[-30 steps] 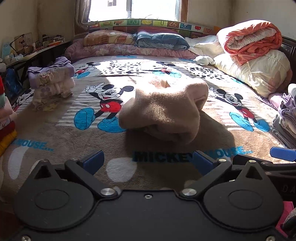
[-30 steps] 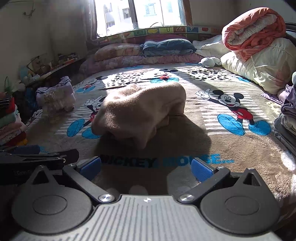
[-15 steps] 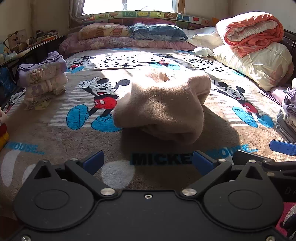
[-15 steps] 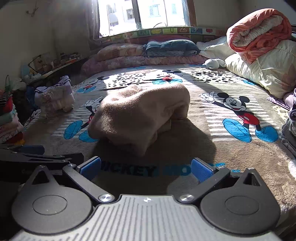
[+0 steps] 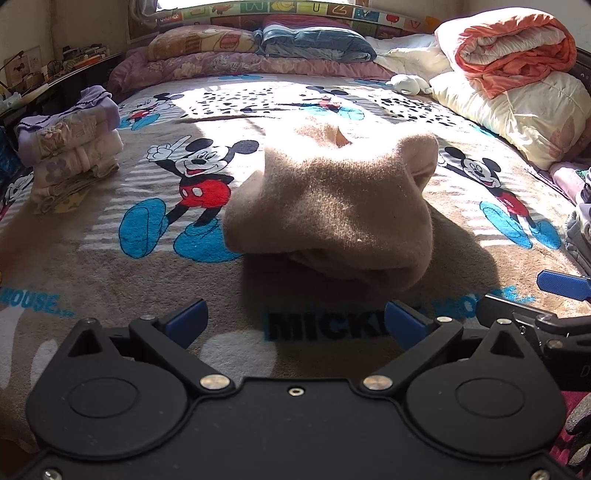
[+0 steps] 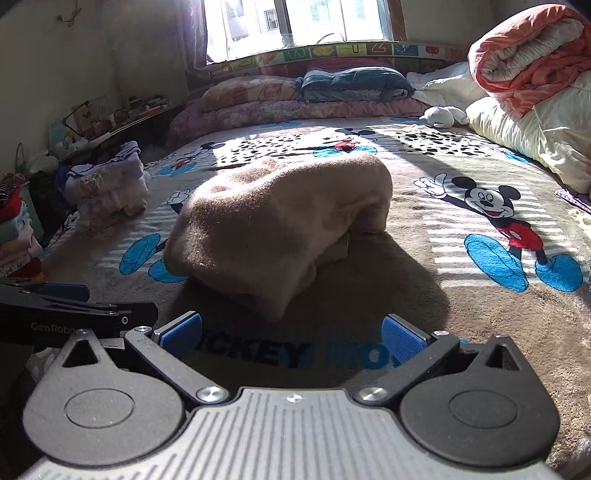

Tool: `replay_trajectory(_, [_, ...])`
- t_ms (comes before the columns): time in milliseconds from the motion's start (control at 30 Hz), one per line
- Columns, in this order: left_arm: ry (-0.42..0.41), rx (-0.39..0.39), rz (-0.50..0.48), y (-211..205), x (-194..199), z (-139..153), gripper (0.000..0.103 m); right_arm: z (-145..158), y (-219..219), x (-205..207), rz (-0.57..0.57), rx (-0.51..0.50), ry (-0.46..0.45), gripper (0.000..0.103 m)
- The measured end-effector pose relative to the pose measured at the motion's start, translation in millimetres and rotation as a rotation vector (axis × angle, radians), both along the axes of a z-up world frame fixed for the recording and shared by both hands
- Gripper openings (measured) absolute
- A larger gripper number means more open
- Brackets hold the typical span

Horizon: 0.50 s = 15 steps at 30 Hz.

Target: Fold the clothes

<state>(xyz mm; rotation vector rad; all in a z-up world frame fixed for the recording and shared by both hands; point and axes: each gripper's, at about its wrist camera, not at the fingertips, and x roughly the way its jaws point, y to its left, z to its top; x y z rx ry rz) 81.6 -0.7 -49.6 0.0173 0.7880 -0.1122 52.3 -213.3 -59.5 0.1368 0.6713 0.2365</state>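
A tan fleece garment (image 5: 332,206) lies bunched in a thick mound near the middle of the bed, on a Mickey Mouse blanket (image 5: 110,273) that covers the mattress. Its long axis runs on a diagonal: in the left wrist view from the near left, where a rounded folded edge overhangs the blanket, toward the far right, where a rolled end turns upward in the sunlight. In the right wrist view the same garment (image 6: 280,221) stretches from a low near-left corner up to a blunt far-right end, with its near edge drooping just above the printed lettering on the blanket. The left tool (image 5: 295,321) hangs low in front of the garment, its blue-padded fingers (image 5: 186,319) spread wide with nothing between them, apart from the cloth. The right tool (image 6: 291,334) is likewise spread wide and empty, its blue pads (image 6: 402,339) framing the blanket just short of the garment. Each tool shows at the edge of the other's view, so they sit side by side. A stack of folded pale clothes (image 5: 70,147) rests on the blanket well to the left of the garment. At the right edge of the bed an orange rolled quilt (image 5: 513,51) sits on top of a cream duvet (image 5: 517,114). Pillows (image 6: 306,92) line the head of the bed under the window (image 6: 295,22).
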Motion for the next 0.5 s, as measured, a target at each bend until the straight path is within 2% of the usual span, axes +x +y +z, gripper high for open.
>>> replay_trajectory(200, [-0.032, -0.016, -0.030, 10.3, 23.9, 5.6, 0.103, -8.6, -15.4, 27.5, 0.042, 0.074, 0.033, 0.103])
replay_trajectory(400, [-0.131, -0.120, -0.096, 29.2, 50.4, 21.7, 0.103, -3.7, -27.0, 69.6, 0.104, 0.028, 0.093, 0.103])
replay_trajectory(500, [-0.127, -0.103, -0.121, 31.1, 69.5, 27.8, 0.103, 3.7, -34.6, 84.3, 0.109, 0.023, 0.059, 0.103])
